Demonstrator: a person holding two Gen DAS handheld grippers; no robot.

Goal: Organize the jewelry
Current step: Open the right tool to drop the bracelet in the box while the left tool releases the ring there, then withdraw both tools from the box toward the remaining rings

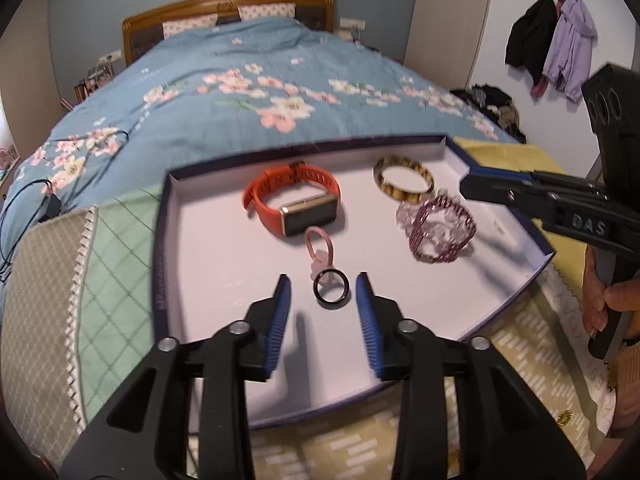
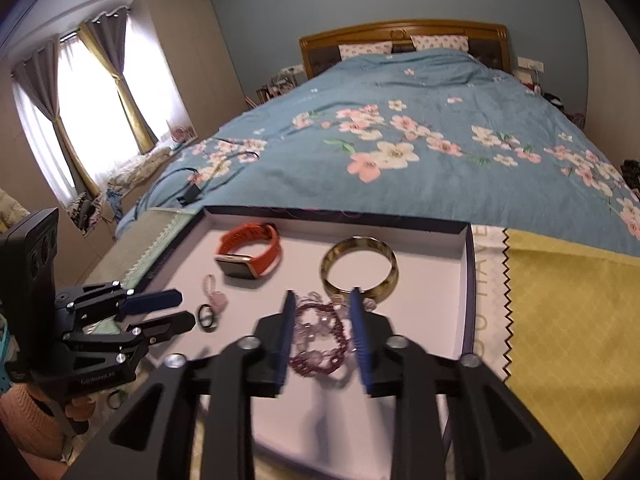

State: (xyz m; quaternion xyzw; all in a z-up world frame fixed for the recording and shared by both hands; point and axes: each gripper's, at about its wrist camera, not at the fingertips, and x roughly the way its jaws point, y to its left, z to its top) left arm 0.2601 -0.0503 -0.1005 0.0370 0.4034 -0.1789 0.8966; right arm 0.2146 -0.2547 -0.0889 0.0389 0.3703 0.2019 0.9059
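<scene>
With jaws apart, the left gripper [image 1: 324,286] is straddling the dark ring [image 1: 331,286], which risks skidding off the blue pads [image 1: 280,316] across the tray [image 1: 508,280] beneath.

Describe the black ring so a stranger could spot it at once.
Find the shallow white tray at the foot of the bed. Near its front edge, between the left gripper fingers, lies the black ring, touching a pink hair tie. It is the smallest, darkest piece there.
</scene>
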